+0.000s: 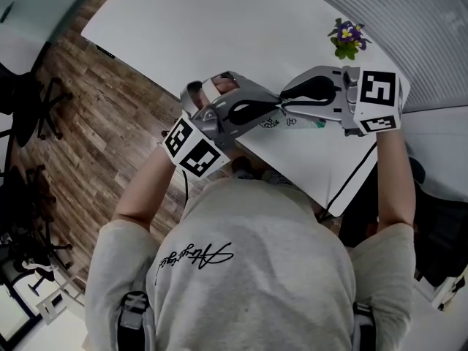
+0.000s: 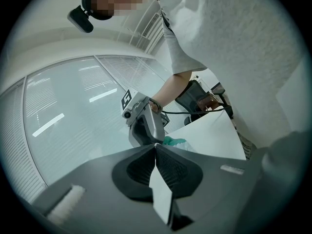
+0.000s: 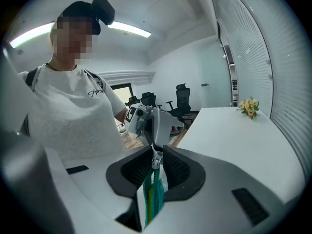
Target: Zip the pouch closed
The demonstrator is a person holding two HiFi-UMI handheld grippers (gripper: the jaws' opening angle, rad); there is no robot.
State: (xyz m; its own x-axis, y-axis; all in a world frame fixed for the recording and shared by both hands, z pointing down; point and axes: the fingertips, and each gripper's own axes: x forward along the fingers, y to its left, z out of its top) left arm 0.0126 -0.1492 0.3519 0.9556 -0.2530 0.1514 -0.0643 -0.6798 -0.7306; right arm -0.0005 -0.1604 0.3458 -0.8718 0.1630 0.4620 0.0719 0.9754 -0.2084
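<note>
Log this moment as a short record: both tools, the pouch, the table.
left tool: shut on the white edge of the pouch
right tool: shut on the zip pull, with the teal zip running below it
pouch position: spanned between the two tools, by the near edge of the table
table: white, with flowers on its far side
</note>
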